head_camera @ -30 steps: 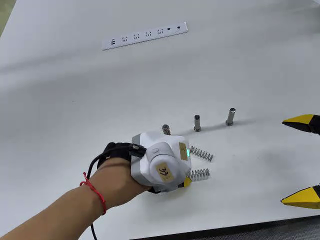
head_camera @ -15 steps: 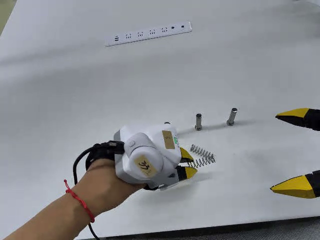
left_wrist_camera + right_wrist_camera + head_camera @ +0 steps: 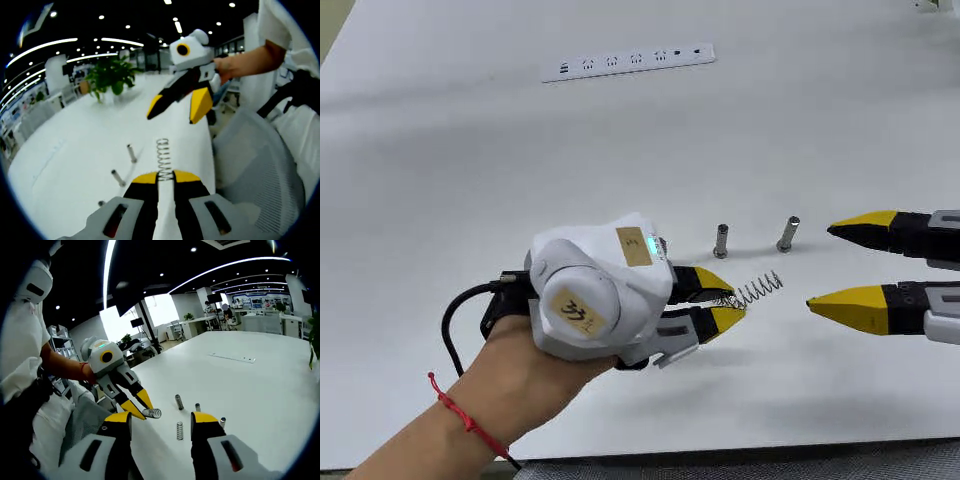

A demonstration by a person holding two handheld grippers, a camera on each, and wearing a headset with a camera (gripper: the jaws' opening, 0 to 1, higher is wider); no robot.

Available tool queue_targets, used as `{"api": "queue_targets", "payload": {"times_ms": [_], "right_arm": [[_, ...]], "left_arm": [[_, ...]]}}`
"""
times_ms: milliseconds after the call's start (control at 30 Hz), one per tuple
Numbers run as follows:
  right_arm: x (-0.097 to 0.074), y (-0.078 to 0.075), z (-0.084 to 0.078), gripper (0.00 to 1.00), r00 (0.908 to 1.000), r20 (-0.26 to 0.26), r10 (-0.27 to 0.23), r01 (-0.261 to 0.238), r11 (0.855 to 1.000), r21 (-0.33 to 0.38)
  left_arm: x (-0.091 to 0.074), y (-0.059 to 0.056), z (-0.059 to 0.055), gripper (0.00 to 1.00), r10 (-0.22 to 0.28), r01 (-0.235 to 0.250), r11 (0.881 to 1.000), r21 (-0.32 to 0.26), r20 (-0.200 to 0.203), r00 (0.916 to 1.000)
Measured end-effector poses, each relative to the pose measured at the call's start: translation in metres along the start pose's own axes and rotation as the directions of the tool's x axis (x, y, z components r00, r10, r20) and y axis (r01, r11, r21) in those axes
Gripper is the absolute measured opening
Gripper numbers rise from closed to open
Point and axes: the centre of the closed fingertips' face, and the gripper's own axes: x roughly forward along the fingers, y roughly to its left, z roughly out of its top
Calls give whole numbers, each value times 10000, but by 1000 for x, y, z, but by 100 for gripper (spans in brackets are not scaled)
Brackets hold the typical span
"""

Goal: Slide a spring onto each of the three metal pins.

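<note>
A spring (image 3: 758, 289) has been lifted off the table (image 3: 520, 180) within the last second and is now clamped by one end in the left gripper (image 3: 732, 303). The right gripper (image 3: 820, 267), jaws apart, has been brought nearer. The first pin (image 3: 179, 401) is already sprung; the middle pin (image 3: 721, 240) and end pin (image 3: 788, 233) are bare, just beyond. A loose spring (image 3: 179, 430) is left lying on the table, so threading the middle pin is judged next
</note>
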Motion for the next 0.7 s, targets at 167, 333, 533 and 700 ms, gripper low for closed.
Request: {"api": "queue_targets", "payload": {"times_ms": [167,333,533,700], "right_arm": [[7,5,4,37,9997,-63,252,-249,9987,437],[13,8,11,31,9984,419,375,-431,9890,1417],[16,9,20,26,9932,1044,507,-737,9703,2304],[15,7,26,20,9884,1451,452,-841,9577,2750]], "left_arm": [[-4,0,10,10,153,-145,9997,-176,471,9988],[-5,2,23,10,355,-298,9981,-544,1068,9937],[-5,1,32,10,417,-315,9969,-721,1448,9886],[-7,4,41,10,470,-269,9939,-1073,1890,9809]]}}
